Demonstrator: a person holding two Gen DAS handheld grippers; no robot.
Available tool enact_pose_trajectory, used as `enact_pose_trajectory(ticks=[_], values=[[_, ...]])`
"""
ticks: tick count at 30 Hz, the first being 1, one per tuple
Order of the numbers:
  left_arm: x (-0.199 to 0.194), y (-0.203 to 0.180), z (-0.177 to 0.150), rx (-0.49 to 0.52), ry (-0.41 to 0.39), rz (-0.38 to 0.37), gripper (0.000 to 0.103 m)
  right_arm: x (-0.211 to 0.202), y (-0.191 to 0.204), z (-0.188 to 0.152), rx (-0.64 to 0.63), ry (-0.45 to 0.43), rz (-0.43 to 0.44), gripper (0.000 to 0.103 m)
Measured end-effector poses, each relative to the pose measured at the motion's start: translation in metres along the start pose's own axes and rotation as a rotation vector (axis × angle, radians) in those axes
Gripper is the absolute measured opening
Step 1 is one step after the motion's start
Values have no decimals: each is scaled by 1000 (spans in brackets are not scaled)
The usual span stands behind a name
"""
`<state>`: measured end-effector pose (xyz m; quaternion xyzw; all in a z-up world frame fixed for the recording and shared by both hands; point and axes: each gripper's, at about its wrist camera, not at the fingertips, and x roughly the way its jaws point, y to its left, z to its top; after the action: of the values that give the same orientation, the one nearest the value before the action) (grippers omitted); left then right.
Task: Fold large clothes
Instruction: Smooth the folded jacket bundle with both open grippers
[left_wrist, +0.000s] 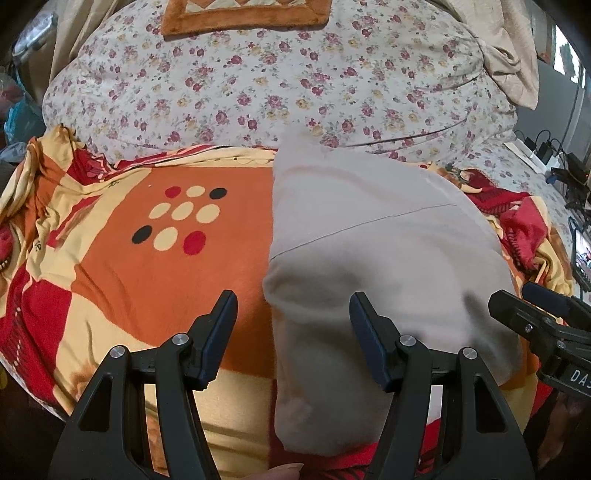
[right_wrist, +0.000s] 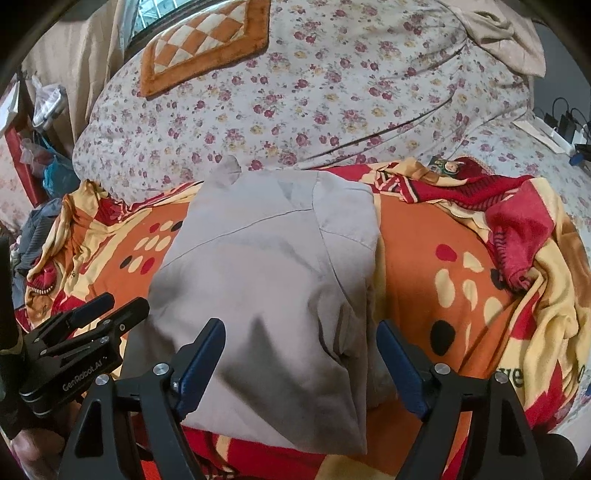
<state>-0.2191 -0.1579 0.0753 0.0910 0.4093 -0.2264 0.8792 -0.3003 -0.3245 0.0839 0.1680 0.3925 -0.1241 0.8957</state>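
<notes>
surface: a bed, spread with an orange, red and cream patterned blanket (left_wrist: 122, 266) printed with oval dots; behind it a heaped floral quilt (left_wrist: 280, 85) is seen, with an orange-bordered checked cushion (right_wrist: 207, 44) laid on top.

task item: a grey-beige garment (right_wrist: 269, 266), folded into a compact block with seams showing, is laid on the blanket near the front edge of the bed, its far end touching the foot of the quilt.

left gripper (left_wrist: 293, 332): jaws are held apart, nothing pressed between them; the left edge of the garment is seen below the gap, whether touched cannot be told.

right gripper (right_wrist: 301, 358): jaws are held wide apart, no pad pressing on cloth; the right-hand front part of the garment is seen between the fingers.

room: a beige cloth (left_wrist: 513, 59) is draped at the upper right; chargers and cables (right_wrist: 565, 125) are lined along the right side.

shown only in the right view: a window edge at top left, plastic bags (right_wrist: 55, 173) at the left, the garment's folded right edge, the left gripper from the side.

shown only in the left view: a lit screen (left_wrist: 583, 258) at the far right, a fingertip (left_wrist: 284, 470) at the bottom edge, the right gripper from the side.
</notes>
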Motion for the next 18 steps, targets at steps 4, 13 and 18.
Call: enact_pose_trajectory(ticks=[4,13,18], values=[[1,-1,-1,4,1,4,63,5,0,1,-4,12,6,82],[2,-1,-2,3,3,7,63,9,2,-1,4,19,6,82],[2,-2,-2,5,2,9,63,9,2,-1,5,21,6,82]])
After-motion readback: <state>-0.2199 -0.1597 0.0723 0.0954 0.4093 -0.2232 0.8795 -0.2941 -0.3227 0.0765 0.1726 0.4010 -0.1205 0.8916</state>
